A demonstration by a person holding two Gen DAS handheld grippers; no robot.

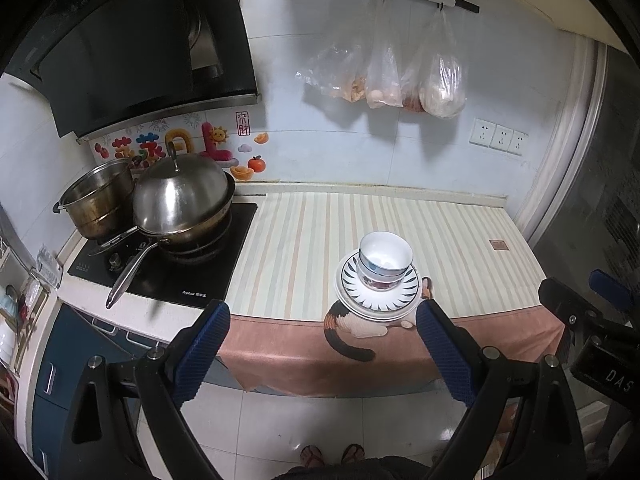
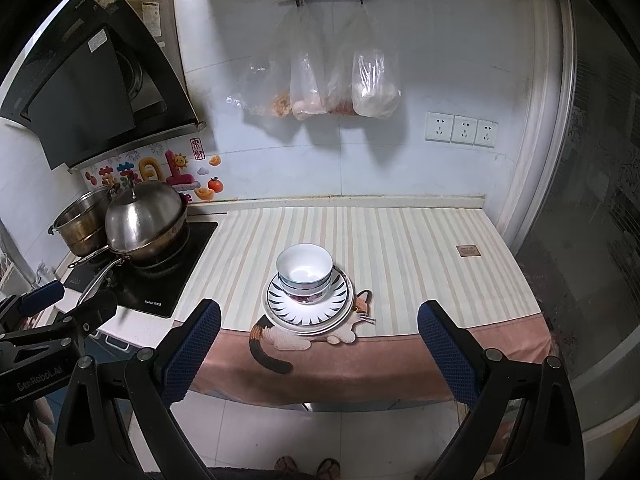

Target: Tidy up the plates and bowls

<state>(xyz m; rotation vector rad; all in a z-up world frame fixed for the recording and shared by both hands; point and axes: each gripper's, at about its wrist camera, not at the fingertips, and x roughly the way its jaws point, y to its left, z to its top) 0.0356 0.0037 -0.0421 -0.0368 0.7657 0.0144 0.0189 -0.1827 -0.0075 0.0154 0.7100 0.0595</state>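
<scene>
A stack of white plates [image 1: 360, 307] [image 2: 280, 316], the top one with dark ray marks on its rim, sits near the front of the striped counter cloth. Nested white bowls [image 1: 385, 261] [image 2: 305, 272] stand upright on top of the plates. My left gripper [image 1: 323, 320] hangs open in front of the counter edge, short of the stack, with nothing between its blue fingers [image 1: 208, 340]. Likewise my right gripper [image 2: 319, 318] is open and empty, held back from the counter, its blue pads [image 2: 440, 340] wide apart. The right gripper [image 1: 576, 312] also shows at the left wrist view's right edge.
A stove [image 1: 168, 272] with a lidded steel wok [image 1: 182, 200] and a steel pot [image 1: 96, 204] stands left of the cloth. Plastic bags [image 2: 340, 80] hang on the wall. A range hood [image 1: 132, 52] juts out at upper left. A person's sandalled feet [image 2: 308, 468] stand on the tiled floor.
</scene>
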